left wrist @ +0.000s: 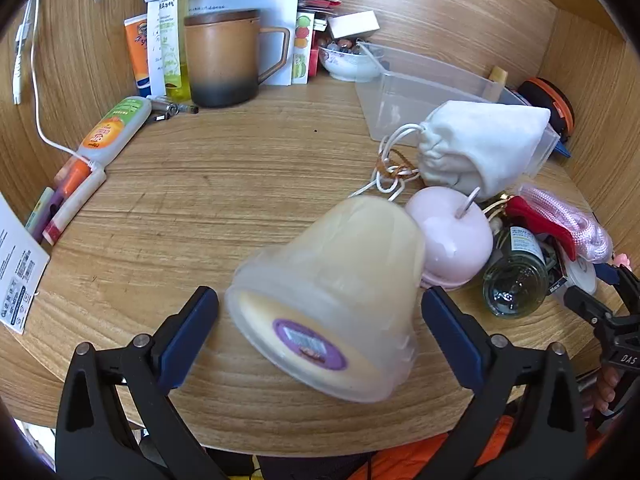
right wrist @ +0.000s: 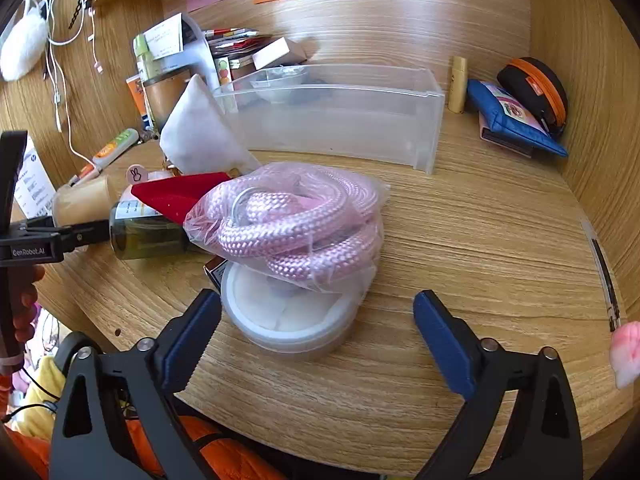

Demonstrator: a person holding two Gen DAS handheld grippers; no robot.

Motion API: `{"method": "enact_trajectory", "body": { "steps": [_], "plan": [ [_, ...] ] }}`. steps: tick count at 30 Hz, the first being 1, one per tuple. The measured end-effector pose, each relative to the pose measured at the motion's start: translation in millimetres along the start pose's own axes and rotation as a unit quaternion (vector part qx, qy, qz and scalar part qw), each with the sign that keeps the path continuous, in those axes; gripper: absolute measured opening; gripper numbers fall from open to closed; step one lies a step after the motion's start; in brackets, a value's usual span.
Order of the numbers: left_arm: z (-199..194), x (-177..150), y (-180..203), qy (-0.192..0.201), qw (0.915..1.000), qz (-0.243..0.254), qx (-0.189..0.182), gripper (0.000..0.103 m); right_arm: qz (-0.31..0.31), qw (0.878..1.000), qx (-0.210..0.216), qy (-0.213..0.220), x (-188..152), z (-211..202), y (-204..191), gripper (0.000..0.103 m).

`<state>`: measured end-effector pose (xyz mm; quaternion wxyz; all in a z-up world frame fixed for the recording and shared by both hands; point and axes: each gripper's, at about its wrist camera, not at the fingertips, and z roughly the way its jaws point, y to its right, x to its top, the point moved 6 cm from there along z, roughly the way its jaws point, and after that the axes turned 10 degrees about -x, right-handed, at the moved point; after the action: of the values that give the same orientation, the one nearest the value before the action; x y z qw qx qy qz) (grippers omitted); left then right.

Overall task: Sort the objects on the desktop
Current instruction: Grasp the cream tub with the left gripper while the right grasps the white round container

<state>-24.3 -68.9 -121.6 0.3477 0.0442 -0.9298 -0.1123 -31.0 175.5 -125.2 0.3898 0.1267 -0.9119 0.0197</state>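
My left gripper (left wrist: 320, 336) stands open around a frosted cream jar (left wrist: 332, 292) that tilts on its side, purple label facing me, slightly blurred; neither pad presses on it. Beside the jar lie a pink round case (left wrist: 452, 236), a glass bottle (left wrist: 516, 280) and a white drawstring pouch (left wrist: 480, 148). My right gripper (right wrist: 318, 340) is open too. A round clear tub of cotton pads (right wrist: 288, 320) sits between its fingers, close to the left pad, under a bag of pink rope (right wrist: 296, 220). The clear plastic bin (right wrist: 340, 120) stands behind.
A brown mug (left wrist: 224, 60), bottles, tubes and papers crowd the back left. A bowl (left wrist: 348, 64) sits behind the bin. A blue pouch (right wrist: 516, 120) and a black-orange case (right wrist: 536, 88) fill the right corner. Wooden walls close in on three sides.
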Motion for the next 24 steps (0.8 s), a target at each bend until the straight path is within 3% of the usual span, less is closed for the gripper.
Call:
{"method": "enact_trajectory", "body": {
  "steps": [4,9,14,24],
  "plan": [
    [2.1,0.9,-0.4,0.005,0.9999,0.010,0.011,0.092,-0.013,1.000,-0.004,0.002,-0.3,3.9,-3.8,0.081],
    [2.6,0.7,0.0,0.012,0.9996,0.014,0.021,0.087,-0.014,1.000,-0.005,0.009,0.4,5.0,-5.2,0.078],
    [5.5,3.8,-1.1,0.022,0.9993,0.015,0.027,0.083,-0.018,1.000,-0.001,0.017,2.7,5.2,-7.0,0.062],
    [8.5,9.3,-7.2,0.045,0.9983,0.005,0.037,0.083,-0.011,1.000,0.007,0.013,0.9,1.0,1.1,0.062]
  ]
}}
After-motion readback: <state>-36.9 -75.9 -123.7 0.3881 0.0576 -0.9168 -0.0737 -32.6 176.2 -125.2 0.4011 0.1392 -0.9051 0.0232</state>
